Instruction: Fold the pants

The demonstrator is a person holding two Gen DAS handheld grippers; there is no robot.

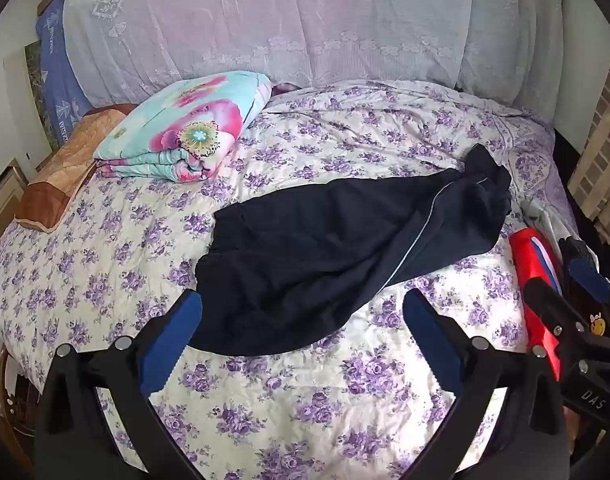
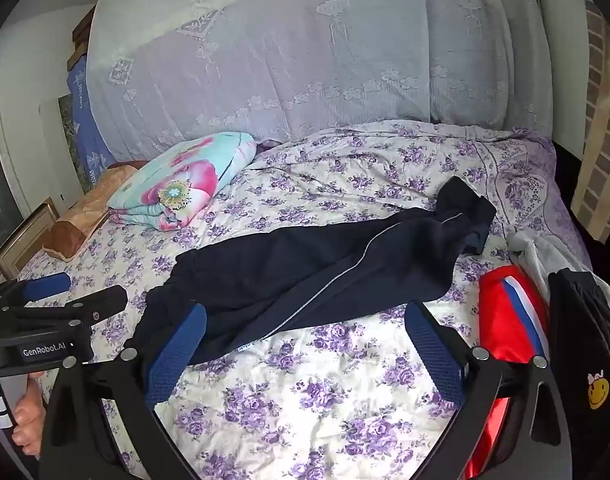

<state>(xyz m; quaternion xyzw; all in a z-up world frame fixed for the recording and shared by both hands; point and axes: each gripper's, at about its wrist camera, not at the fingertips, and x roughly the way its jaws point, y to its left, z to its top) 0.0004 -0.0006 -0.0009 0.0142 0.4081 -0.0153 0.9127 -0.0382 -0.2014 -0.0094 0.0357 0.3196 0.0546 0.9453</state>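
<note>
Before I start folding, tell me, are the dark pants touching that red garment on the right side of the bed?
Apart. The right wrist view shows a strip of floral bedspread between the dark pants and the red garment.

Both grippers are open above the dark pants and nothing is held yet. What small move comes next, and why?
Probably lower the left gripper onto the near hem of the navy pants and close. The pants lie loosely doubled, unheld, on the floral bedspread, and that edge sits just ahead of the open pads.
</note>
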